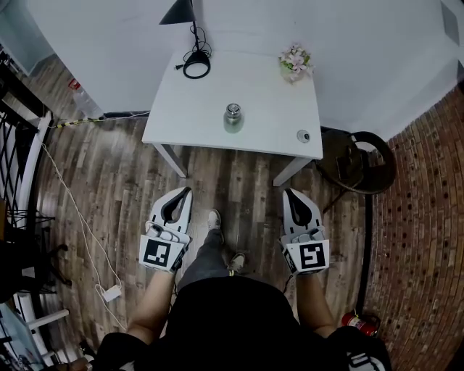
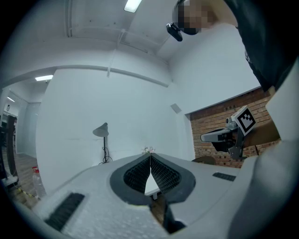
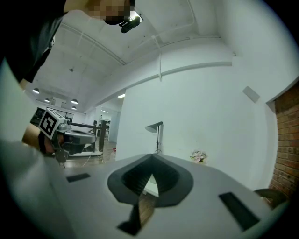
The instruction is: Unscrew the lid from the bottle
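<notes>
Wood flooring under me, white table (image 1: 270,94) on the far side. My left gripper (image 1: 185,193) is pressed together, empty. The bottle (image 1: 233,119) stands mid-table, lid (image 1: 233,109) on, well apart from both. My right gripper (image 1: 290,194) is likewise closed, empty. I judge unscrewing isn't begun: next I'd approach, spread both jaws, then hold the body and the lid.

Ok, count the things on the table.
4: lamp at the back left, flowers back right, bottle near the middle, small round object at the front right corner.
</notes>
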`<state>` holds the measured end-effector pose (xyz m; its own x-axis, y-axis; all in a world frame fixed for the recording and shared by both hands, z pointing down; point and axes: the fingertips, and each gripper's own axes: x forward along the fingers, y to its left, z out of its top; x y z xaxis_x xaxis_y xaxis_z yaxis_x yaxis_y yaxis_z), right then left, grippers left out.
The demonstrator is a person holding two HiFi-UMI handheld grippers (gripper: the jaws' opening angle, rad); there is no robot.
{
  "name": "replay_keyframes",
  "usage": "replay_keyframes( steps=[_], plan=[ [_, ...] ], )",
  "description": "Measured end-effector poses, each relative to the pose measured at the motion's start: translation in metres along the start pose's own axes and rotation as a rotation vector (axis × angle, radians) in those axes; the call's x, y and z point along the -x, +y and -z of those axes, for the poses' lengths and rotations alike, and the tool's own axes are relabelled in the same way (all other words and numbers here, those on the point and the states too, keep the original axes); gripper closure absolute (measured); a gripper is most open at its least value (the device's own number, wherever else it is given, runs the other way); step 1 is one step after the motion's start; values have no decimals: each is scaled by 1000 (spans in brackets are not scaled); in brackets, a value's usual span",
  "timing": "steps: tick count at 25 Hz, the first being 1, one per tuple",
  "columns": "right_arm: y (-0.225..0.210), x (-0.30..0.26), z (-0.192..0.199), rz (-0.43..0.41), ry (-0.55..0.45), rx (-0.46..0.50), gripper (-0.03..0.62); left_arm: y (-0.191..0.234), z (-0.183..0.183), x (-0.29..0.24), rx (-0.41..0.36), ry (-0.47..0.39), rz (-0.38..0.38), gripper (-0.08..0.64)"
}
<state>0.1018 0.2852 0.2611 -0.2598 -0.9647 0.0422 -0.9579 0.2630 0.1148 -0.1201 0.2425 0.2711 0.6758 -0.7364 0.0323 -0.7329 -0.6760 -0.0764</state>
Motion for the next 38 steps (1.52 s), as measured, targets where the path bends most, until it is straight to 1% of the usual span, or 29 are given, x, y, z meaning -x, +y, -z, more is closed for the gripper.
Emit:
replay_keyframes(
  steps=[4, 8, 12, 17, 20, 23, 27, 33, 38],
  plan=[
    [-15, -32, 6, 10, 36, 13, 578, 18, 5, -37, 24, -5, 22, 537],
    [-25, -81, 1, -2, 51, 35, 578, 51, 10, -76, 58, -6, 31, 537],
    [-36, -133, -2, 1, 66, 44, 578, 83, 7, -114, 71, -28, 46, 537],
    [-32, -188, -14, 7, 60, 39, 578, 117, 13, -148, 106, -15, 85, 537],
    [-29, -213, -14, 10, 86, 46, 578, 134, 20, -166, 123, -9, 112, 537],
    [-29, -226, -13, 32, 99, 49, 578, 147, 27, -179, 128, -10, 140, 537],
    [-34, -235, -9, 56, 121, 55, 578, 160, 34, -197, 100, -29, 169, 537],
    [-43, -241, -5, 79, 141, 52, 578, 156, 44, -215, 121, -16, 204, 537],
    [-54, -250, -4, 65, 130, 53, 578, 153, 45, -228, 119, -14, 198, 537]
  ],
)
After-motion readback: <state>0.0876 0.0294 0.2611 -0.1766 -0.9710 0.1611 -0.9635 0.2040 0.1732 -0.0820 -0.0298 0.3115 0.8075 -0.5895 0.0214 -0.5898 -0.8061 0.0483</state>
